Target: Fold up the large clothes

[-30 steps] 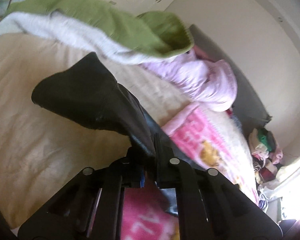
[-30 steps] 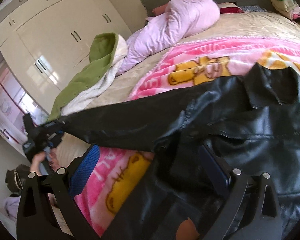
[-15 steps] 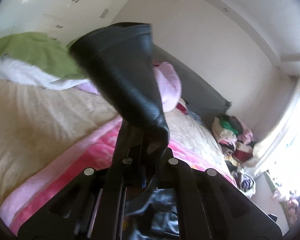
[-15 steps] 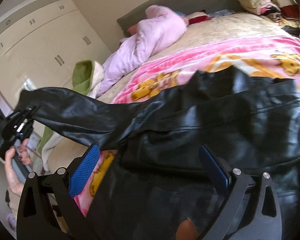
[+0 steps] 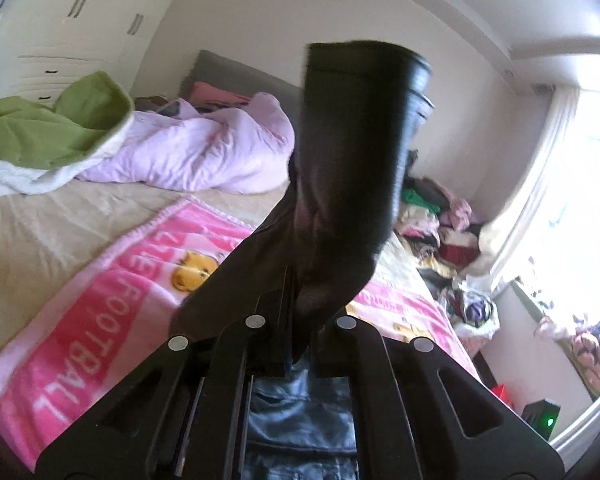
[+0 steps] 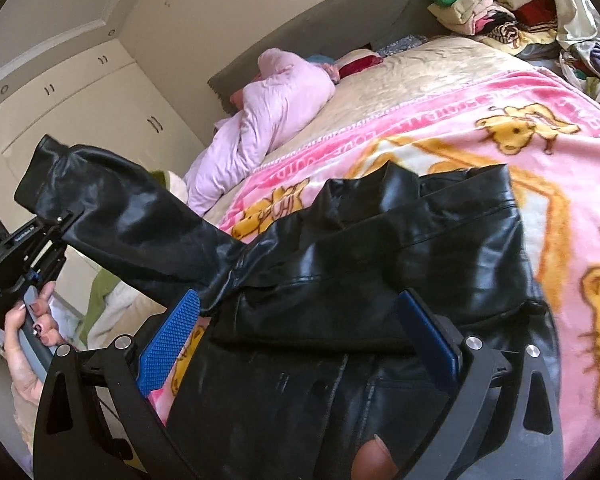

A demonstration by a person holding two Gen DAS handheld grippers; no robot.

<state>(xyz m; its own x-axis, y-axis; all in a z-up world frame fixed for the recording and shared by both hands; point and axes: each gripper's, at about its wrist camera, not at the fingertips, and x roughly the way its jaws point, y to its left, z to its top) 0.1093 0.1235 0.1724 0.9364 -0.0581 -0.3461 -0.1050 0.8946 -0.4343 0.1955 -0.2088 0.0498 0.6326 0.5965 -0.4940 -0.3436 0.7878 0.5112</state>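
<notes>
A black leather jacket (image 6: 400, 248) lies on a pink cartoon blanket (image 6: 540, 152) across the bed. One sleeve (image 6: 140, 220) is lifted off the bed to the left, and my left gripper (image 6: 56, 228), held by a hand, is shut on it near the cuff. In the left wrist view that sleeve (image 5: 352, 160) rises out of the closed left gripper (image 5: 296, 320), cuff uppermost. My right gripper (image 6: 298, 296) hovers low over the jacket's body. Its blue pads (image 6: 168, 340) stand wide apart and do not press on the leather.
A crumpled lilac duvet (image 5: 188, 152) and a green and white blanket (image 5: 48, 128) lie near the grey headboard (image 6: 320, 24). Piled clothes (image 5: 440, 216) sit beside the bed by the bright window. White wardrobes (image 6: 80, 112) line the left wall.
My left gripper has lifted the sleeve off the bed and swung it up and across toward the jacket's body. The right gripper has moved further over the jacket, still open.
</notes>
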